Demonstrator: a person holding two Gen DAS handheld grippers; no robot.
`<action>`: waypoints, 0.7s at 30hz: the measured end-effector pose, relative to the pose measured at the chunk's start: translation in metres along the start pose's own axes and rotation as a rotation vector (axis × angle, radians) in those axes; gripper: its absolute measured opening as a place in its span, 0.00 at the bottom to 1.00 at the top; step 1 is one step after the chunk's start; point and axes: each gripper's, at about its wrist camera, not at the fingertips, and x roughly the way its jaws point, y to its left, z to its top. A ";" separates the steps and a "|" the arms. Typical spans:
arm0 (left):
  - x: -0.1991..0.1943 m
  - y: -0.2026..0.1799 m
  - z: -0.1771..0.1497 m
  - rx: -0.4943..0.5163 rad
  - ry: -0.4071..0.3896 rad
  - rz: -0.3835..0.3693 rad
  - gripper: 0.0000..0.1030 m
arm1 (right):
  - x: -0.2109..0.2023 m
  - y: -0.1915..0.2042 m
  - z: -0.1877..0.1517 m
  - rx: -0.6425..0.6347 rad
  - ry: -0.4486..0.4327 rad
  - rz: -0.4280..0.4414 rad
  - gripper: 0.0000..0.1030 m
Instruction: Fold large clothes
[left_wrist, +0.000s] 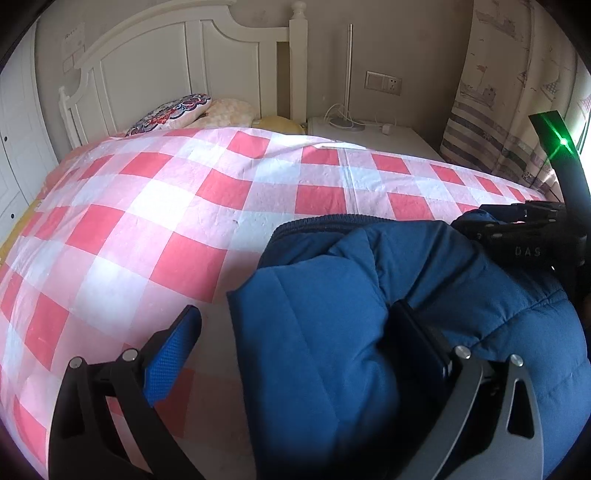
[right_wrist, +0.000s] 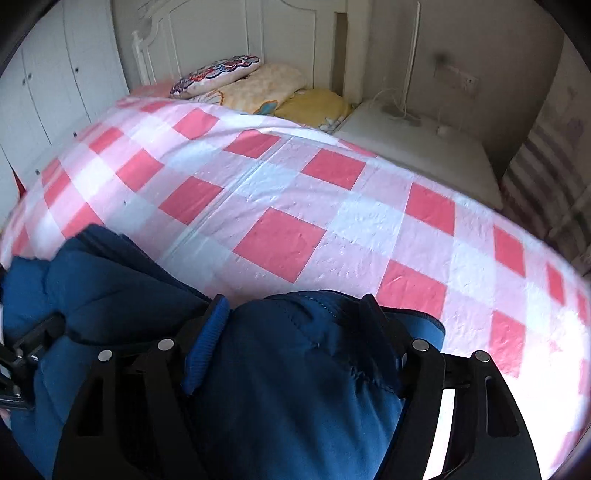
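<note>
A puffy blue jacket (left_wrist: 369, 295) lies bunched at the near edge of the bed. My left gripper (left_wrist: 297, 314) stands open over its left part. Its right finger (left_wrist: 417, 332) presses into the padding, while its blue-padded left finger (left_wrist: 177, 350) rests over the bedcover, apart from the cloth. In the right wrist view a thick fold of the blue jacket (right_wrist: 288, 369) fills my right gripper (right_wrist: 293, 306), both pads pressing on it. The right gripper's black body (left_wrist: 517, 232) shows at the jacket's far right in the left wrist view.
The bed is covered by a pink and white checked bedcover (left_wrist: 184, 206). Pillows (right_wrist: 240, 81) lie at the white headboard (left_wrist: 166, 66). A white nightstand (right_wrist: 413, 147) with a lamp and cables stands to the right, beside a patterned curtain (left_wrist: 498, 92). White cupboards (right_wrist: 55, 74) stand at left.
</note>
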 end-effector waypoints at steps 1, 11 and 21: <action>0.000 0.000 0.000 -0.001 0.000 -0.002 0.98 | -0.004 0.001 -0.001 -0.002 -0.009 -0.008 0.66; 0.000 0.004 -0.002 -0.019 -0.003 -0.017 0.98 | -0.068 0.061 -0.048 -0.122 -0.075 0.015 0.79; 0.001 0.010 -0.005 -0.042 0.004 -0.044 0.98 | -0.121 0.090 -0.077 -0.138 -0.150 -0.013 0.83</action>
